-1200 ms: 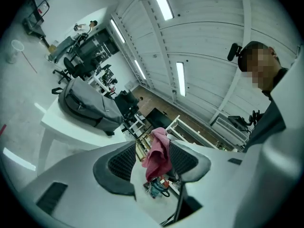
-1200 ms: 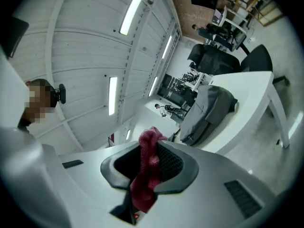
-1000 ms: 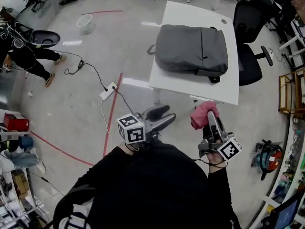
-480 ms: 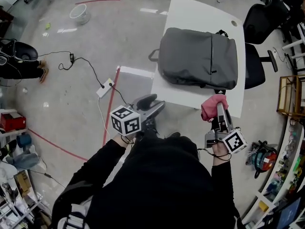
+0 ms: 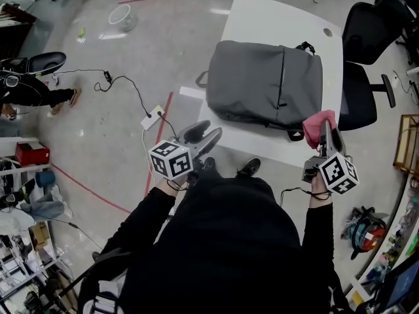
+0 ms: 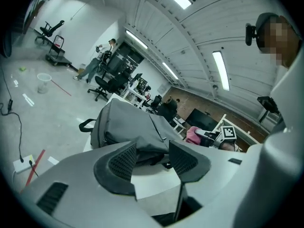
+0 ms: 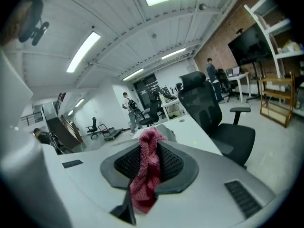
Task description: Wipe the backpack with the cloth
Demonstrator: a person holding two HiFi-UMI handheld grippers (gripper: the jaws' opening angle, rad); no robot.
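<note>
Bare table (image 5: 275,18) beyond backpack (image 5: 262,84); chair (image 5: 370,31) crowds right edge.

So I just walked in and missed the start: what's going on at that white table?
A person stands at a white table where a grey backpack lies flat, with a two-jaw gripper in each hand. The right gripper is clamped on a pink cloth, held at the backpack's near right corner; whether it touches yet is unclear. The left gripper is open and empty, pointed at the backpack. Wiping looks about to start.
</note>
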